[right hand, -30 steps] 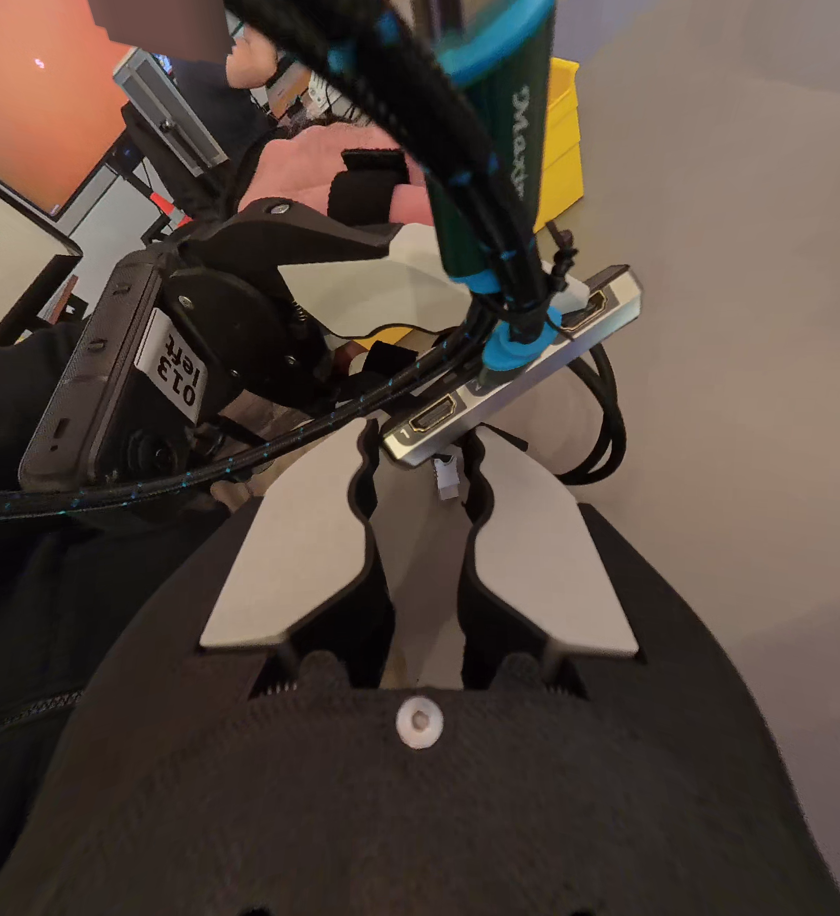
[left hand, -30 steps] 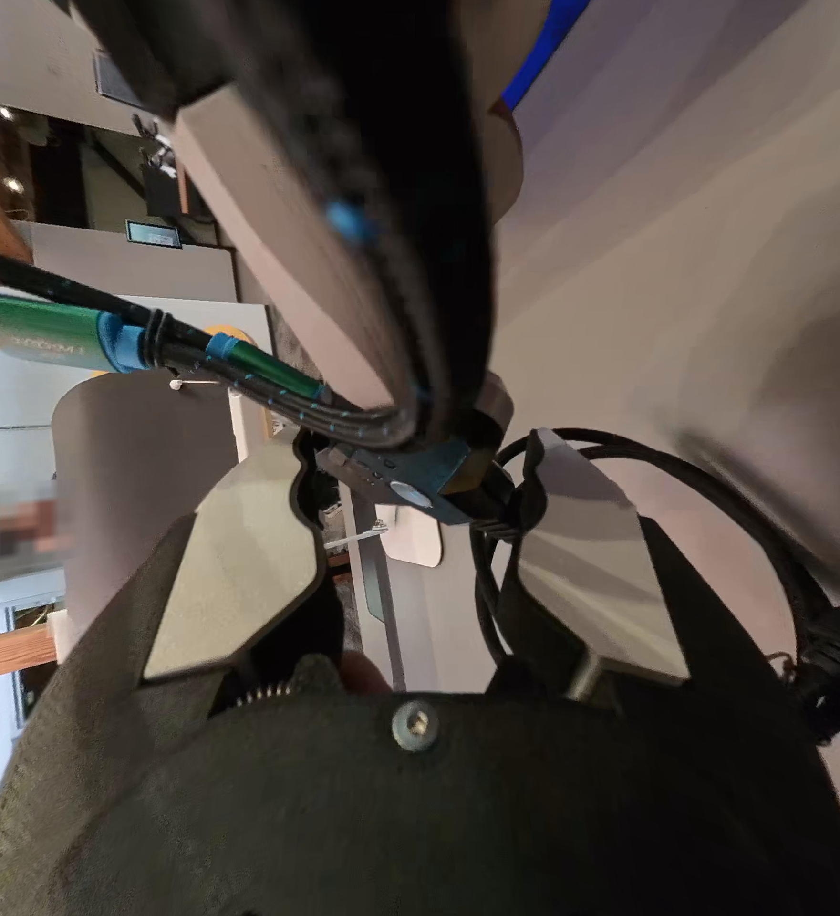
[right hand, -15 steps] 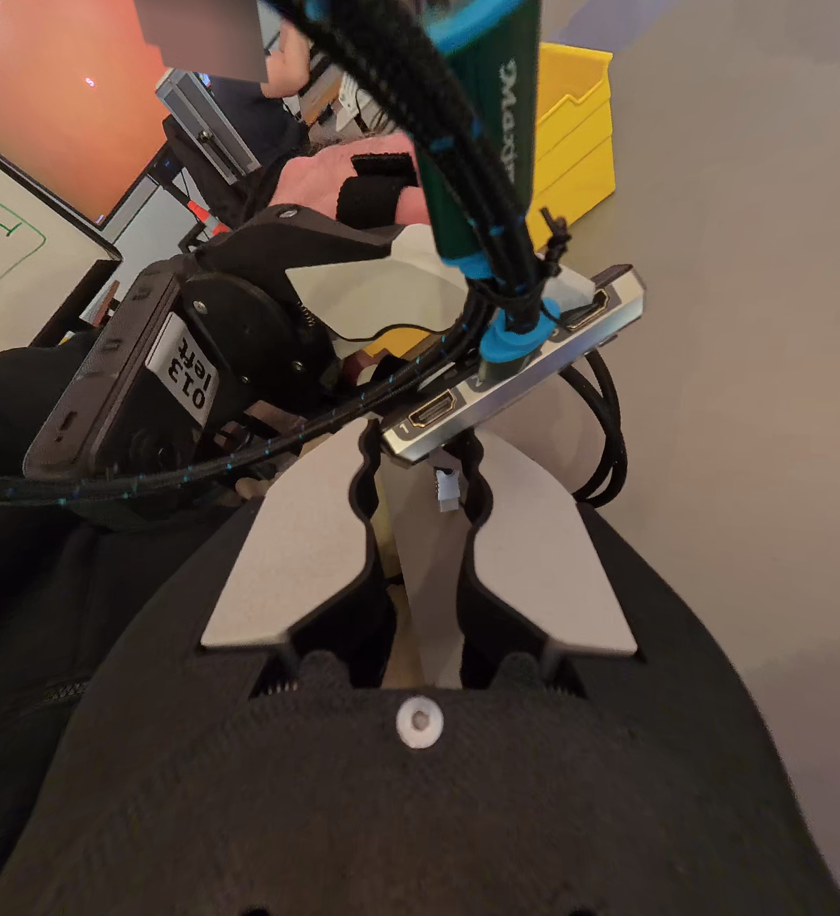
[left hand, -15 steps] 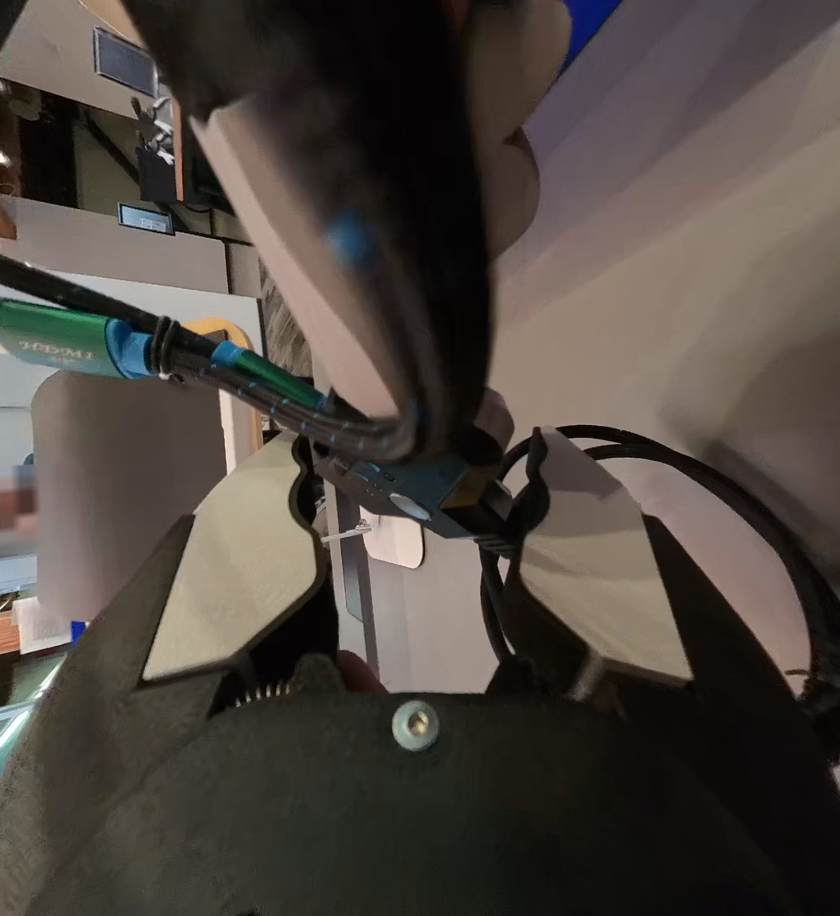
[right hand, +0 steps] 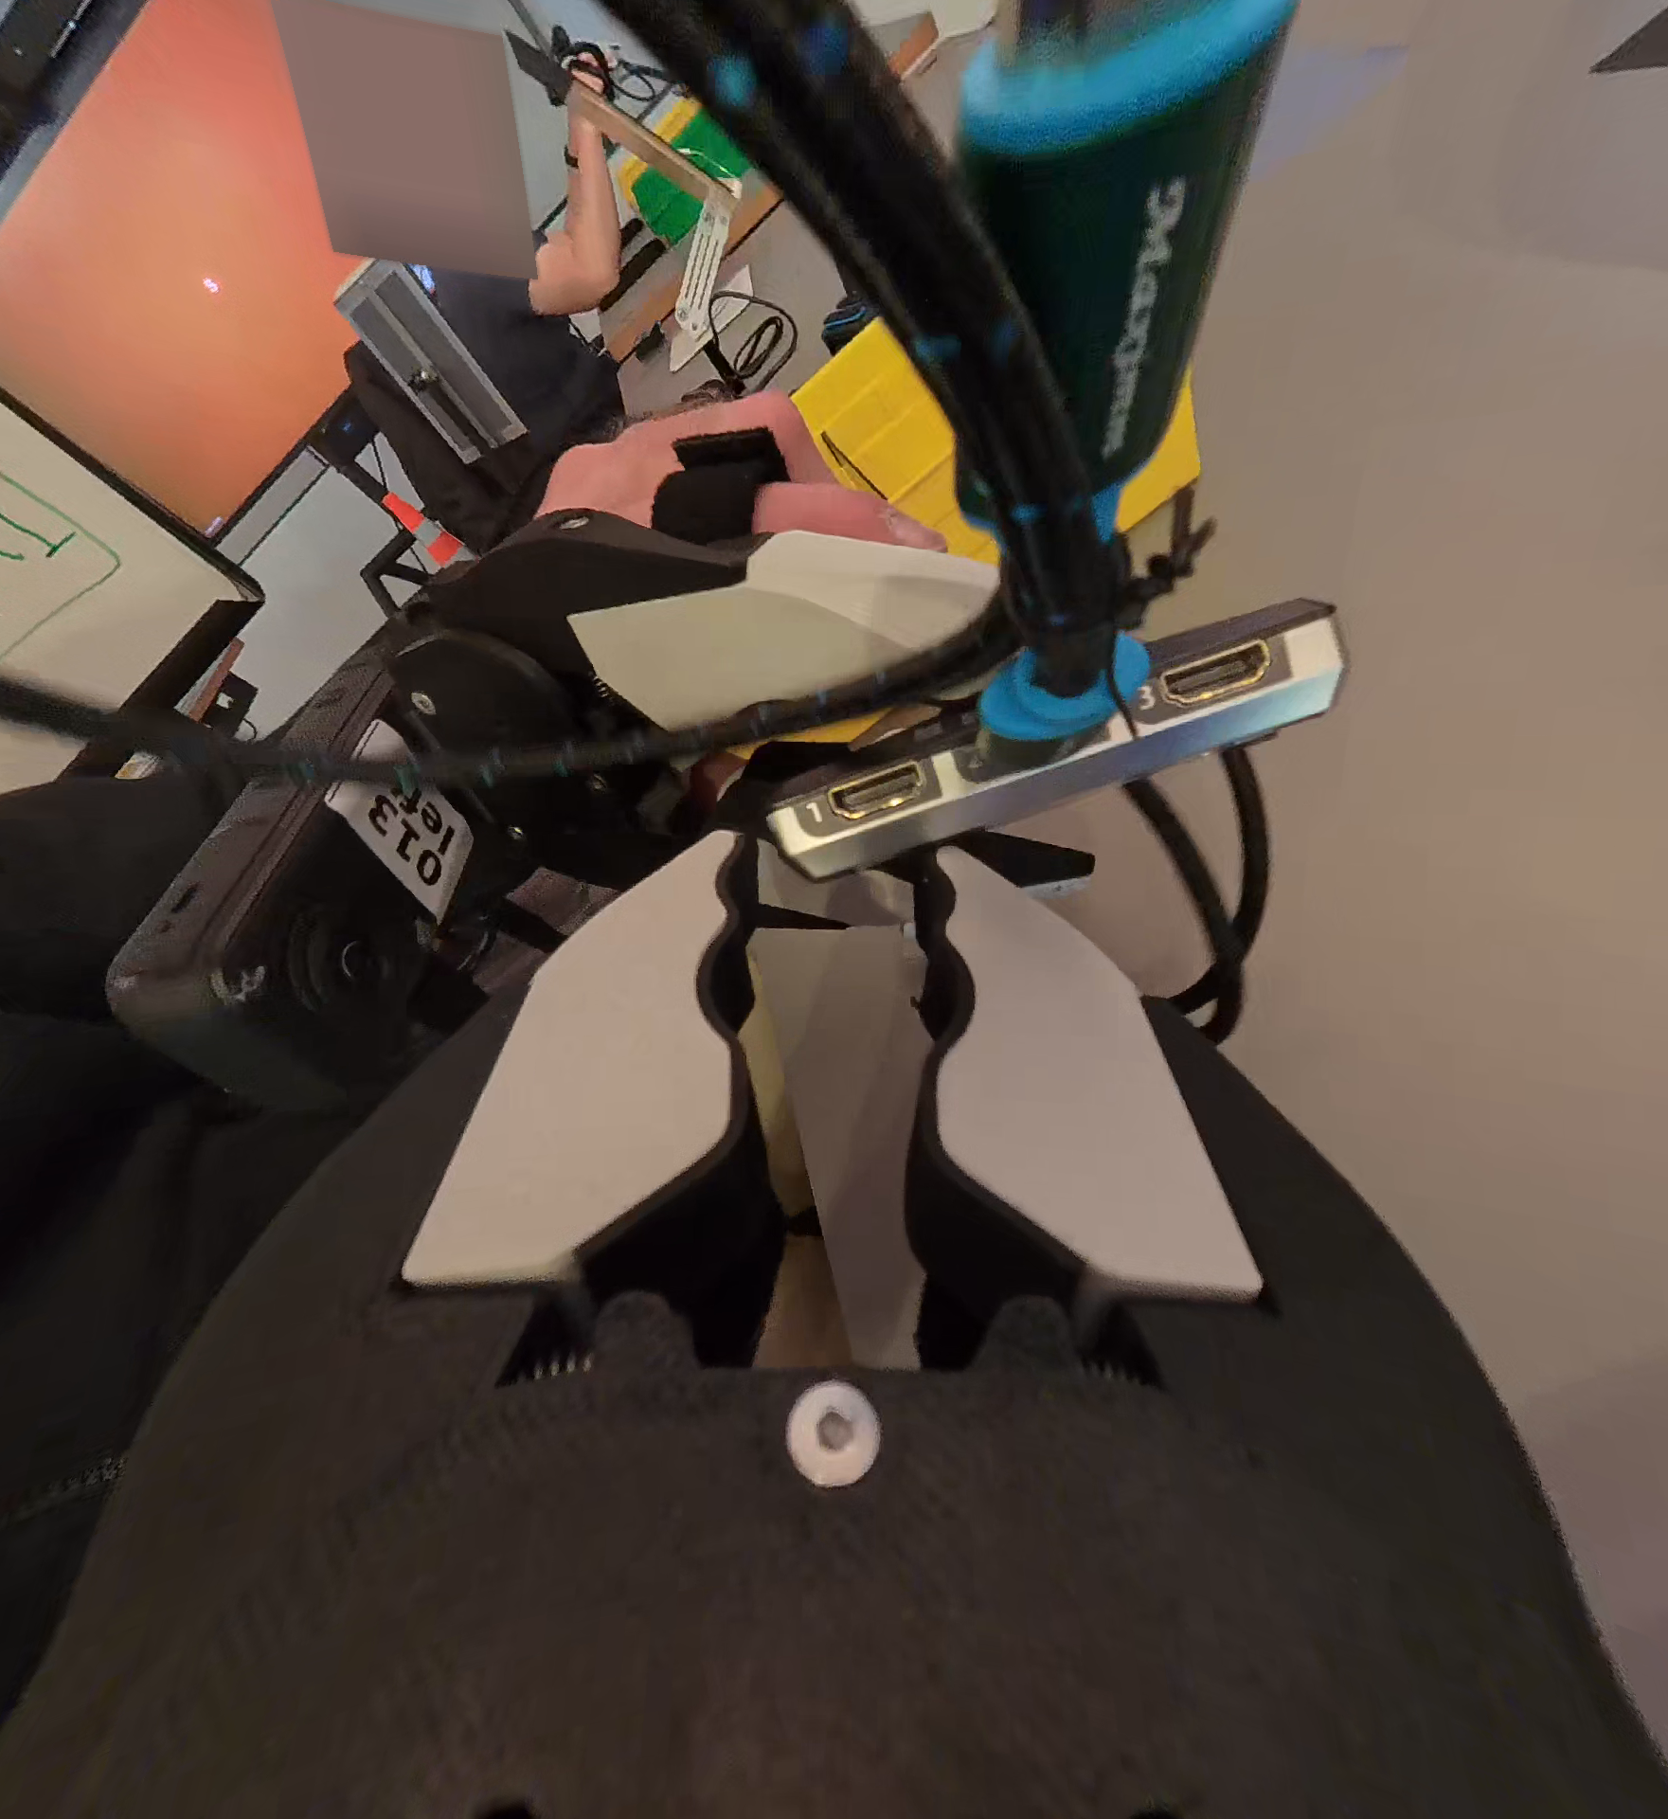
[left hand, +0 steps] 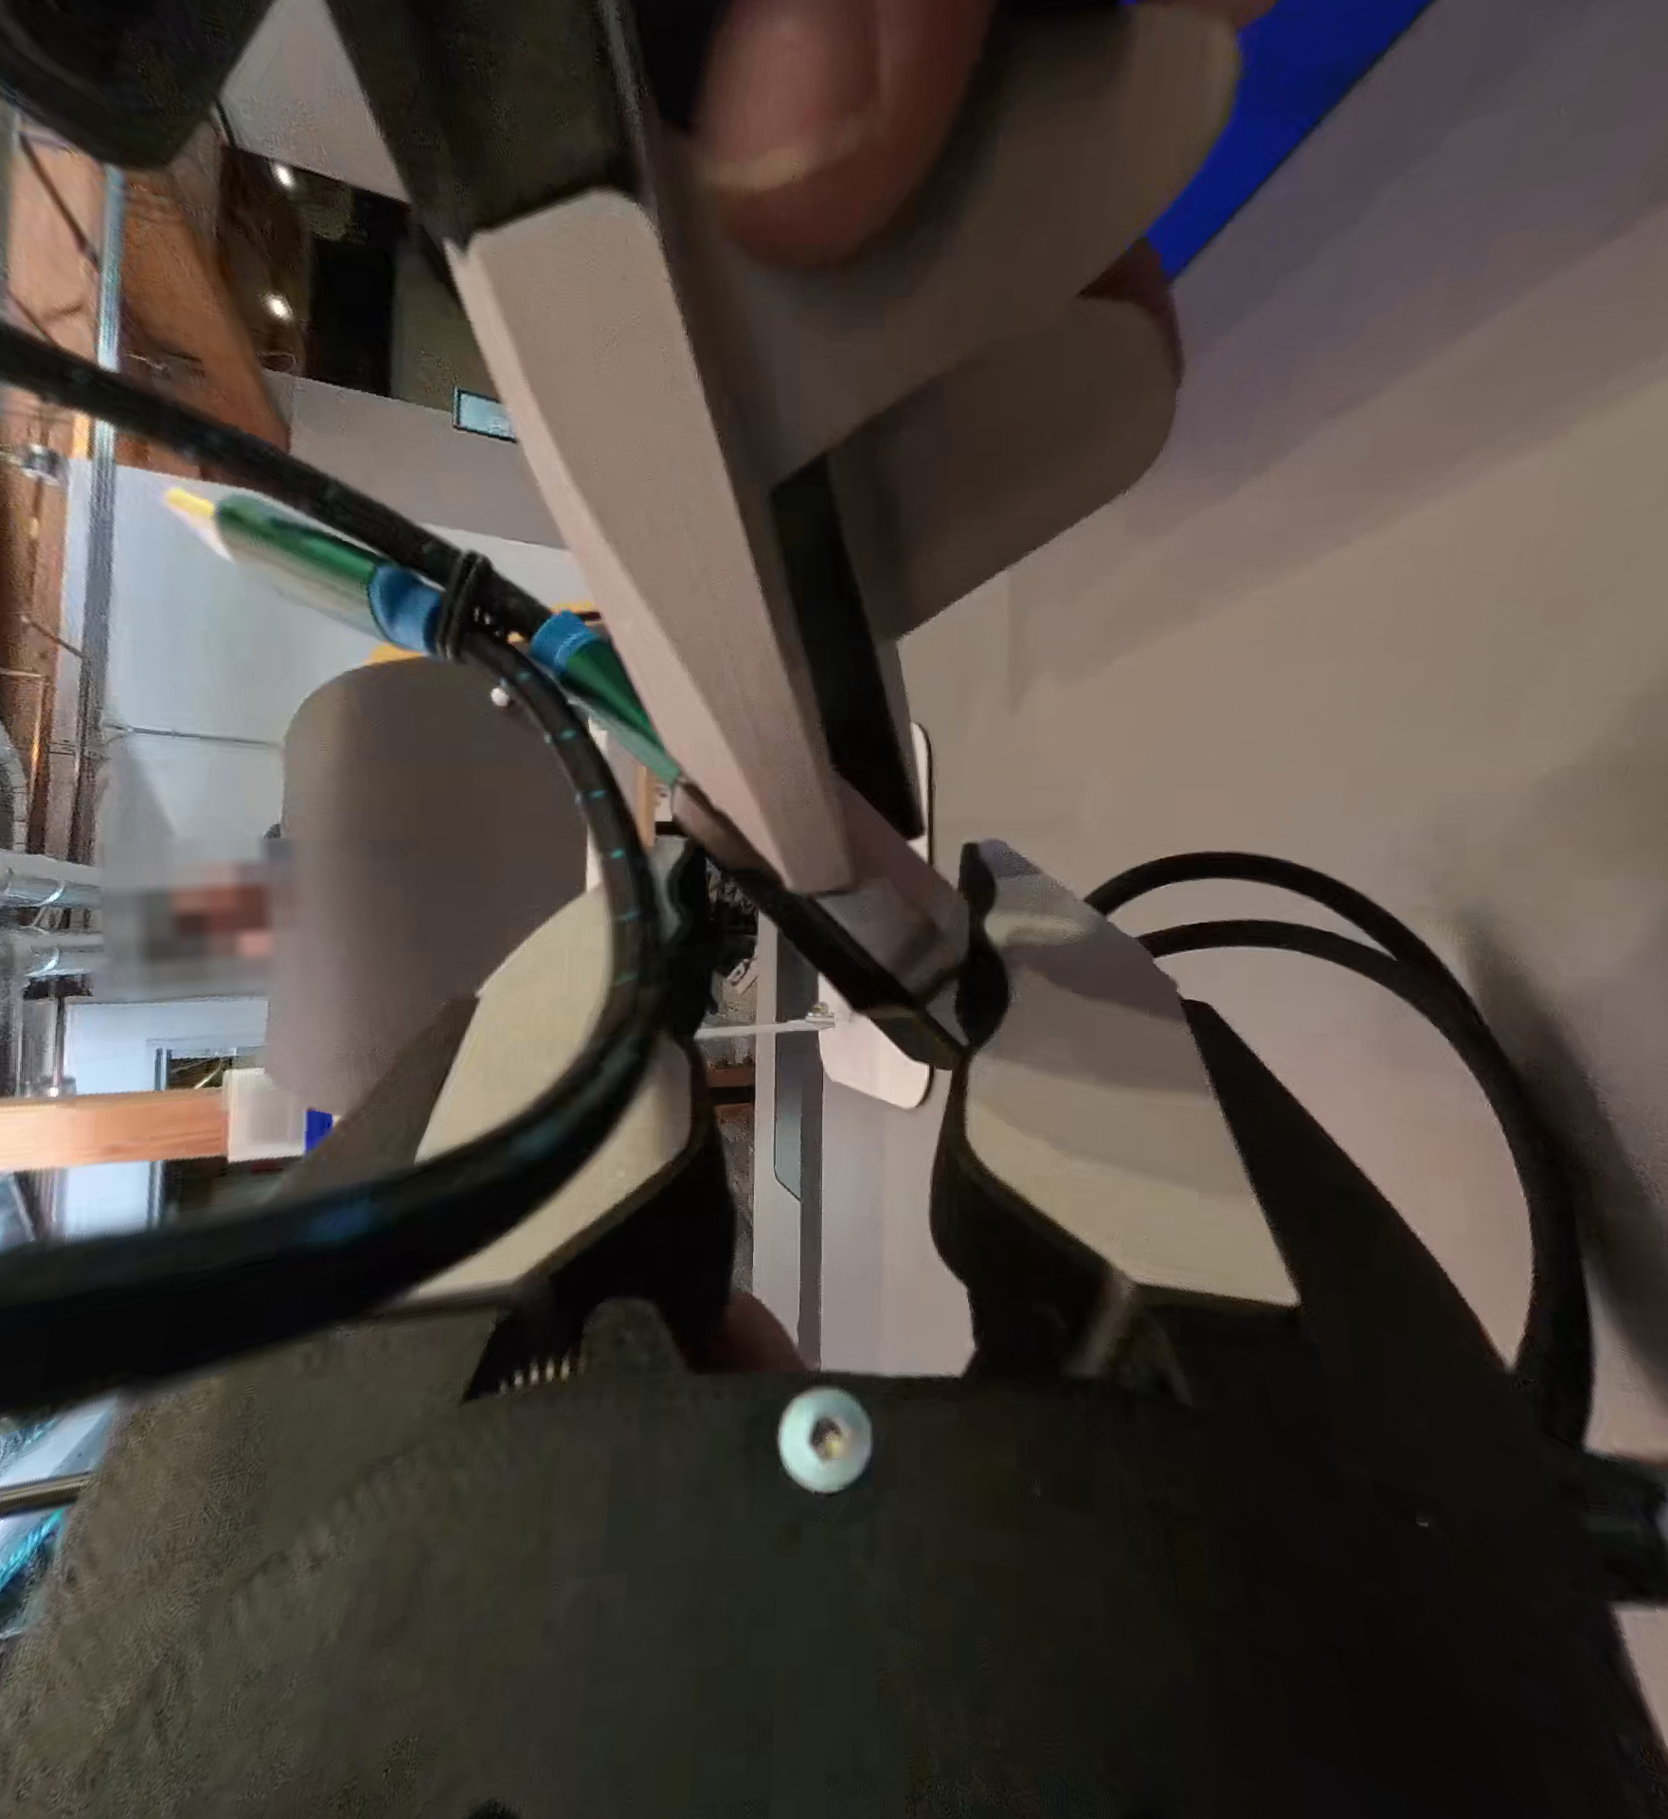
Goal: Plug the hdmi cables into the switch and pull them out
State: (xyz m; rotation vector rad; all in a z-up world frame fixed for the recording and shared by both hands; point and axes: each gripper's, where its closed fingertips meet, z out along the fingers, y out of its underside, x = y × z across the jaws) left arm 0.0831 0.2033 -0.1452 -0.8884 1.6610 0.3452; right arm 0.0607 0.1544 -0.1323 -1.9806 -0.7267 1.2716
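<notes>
Left tongs (left hand: 825,945) are clamped on the switch (right hand: 1056,748), held up off the grey worktop (right hand: 1499,886). Right tongs (right hand: 835,886) sit released just under it, gripping nothing. One green plug (right hand: 1036,714) is in the middle port.

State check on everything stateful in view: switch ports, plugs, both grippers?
switch: clamped in the left hand-held gripper
port 1: empty
middle port plug: seated in the switch
port 3: empty
second green plug: unplugged, on the cable bundle
left hand-held gripper: shut on switch
right hand-held gripper: at switch edge, grip unclear
</notes>
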